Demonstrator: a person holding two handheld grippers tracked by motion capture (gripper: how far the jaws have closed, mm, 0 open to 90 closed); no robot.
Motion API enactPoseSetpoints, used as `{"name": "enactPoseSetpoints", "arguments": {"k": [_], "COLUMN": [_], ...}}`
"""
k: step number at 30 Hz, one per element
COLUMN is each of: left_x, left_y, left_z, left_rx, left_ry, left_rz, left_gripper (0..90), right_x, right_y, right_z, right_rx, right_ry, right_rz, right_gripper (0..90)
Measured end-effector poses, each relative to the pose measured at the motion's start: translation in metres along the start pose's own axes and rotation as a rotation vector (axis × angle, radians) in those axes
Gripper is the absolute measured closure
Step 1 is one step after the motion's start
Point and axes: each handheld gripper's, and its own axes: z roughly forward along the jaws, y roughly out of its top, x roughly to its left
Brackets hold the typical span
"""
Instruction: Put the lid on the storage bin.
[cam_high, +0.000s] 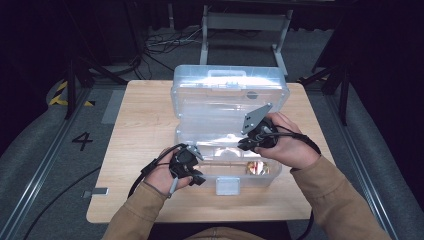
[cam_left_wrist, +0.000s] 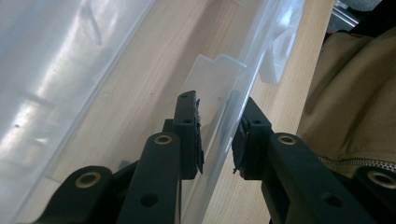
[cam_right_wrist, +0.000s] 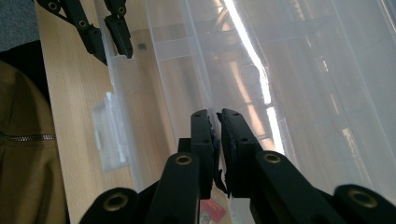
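Left hand (cam_high: 162, 175) low at box (cam_high: 227, 107) front-left corner, forearm entering from bottom. Left gripper (cam_left_wrist: 217, 135) fingers straddle clear front wall, one inside, one outside; cannot tell if pressing. Right hand (cam_high: 287, 142) over right half, right gripper (cam_right_wrist: 217, 140) fingers clenched together above interior. Box mid-desk (cam_high: 135, 130), long axis left-right, lid raised at far side, latch (cam_high: 227, 186) facing person. "4" on floor (cam_high: 82, 141).
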Motion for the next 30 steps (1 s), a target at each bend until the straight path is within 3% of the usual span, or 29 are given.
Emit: {"name": "enactPoseSetpoints", "arguments": {"k": [8,21,27,30], "left_x": [-0.001,-0.005,-0.007,-0.009], "left_y": [-0.002,-0.007,-0.008,-0.008], "left_z": [0.0,0.001,0.001,0.002], "left_rx": [-0.017,-0.041,-0.052,-0.009], "left_ry": [0.011,0.05,0.05,0.076], "left_rz": [-0.003,0.027,0.028,0.035], "left_gripper": [73.7,73.6,70.8,66.9], "right_x": [0.0,0.002,0.003,0.004], "right_y": [-0.002,-0.007,-0.011,-0.014], "right_z": [0.0,0.001,0.001,0.0], "right_rx": [-0.01,-0.03,-0.053,-0.061], "right_ry": [0.0,0.011,0.017,0.016], "right_rz": [0.0,0.007,0.023,0.035], "right_gripper": [84.4,83.0,78.0,76.8]}}
